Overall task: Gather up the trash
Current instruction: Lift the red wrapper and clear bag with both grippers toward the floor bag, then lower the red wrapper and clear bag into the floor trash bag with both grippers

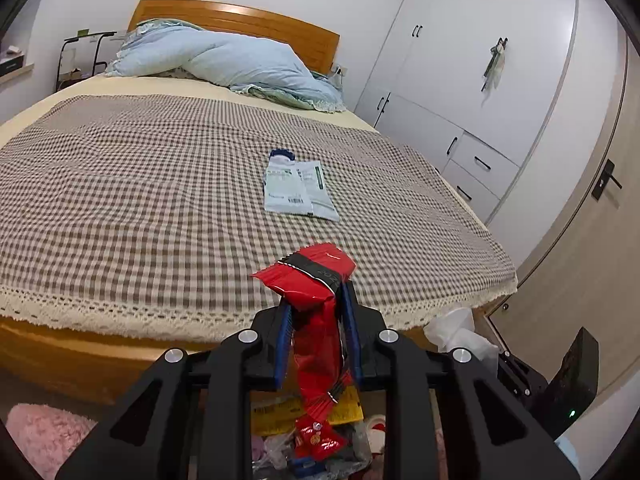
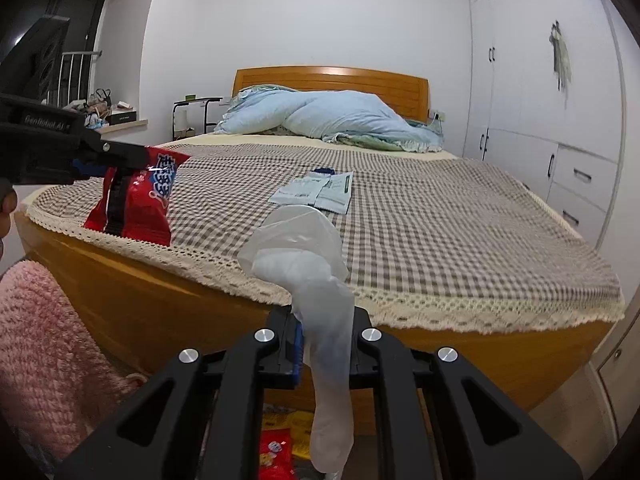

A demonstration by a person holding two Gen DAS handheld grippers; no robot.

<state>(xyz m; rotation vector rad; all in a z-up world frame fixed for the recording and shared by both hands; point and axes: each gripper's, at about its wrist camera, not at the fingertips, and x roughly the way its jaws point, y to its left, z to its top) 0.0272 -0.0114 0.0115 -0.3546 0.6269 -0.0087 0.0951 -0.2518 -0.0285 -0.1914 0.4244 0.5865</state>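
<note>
Trash is in both my grippers: the left gripper (image 1: 316, 312) is clamped on a red snack wrapper (image 1: 320, 280), the right gripper (image 2: 324, 344) is fully closed on a white tissue (image 2: 316, 280). Pale packets (image 1: 298, 186) remain on the bed (image 1: 120, 180). I judge this the carrying step; next I drop both onto the trash pile (image 1: 316, 440) below.

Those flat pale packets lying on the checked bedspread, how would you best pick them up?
By the near edge of the pale packets, coming from the foot of the bed with the fingers low. They lie flat and overlapping, so one finger probably has to slide underneath.
</note>
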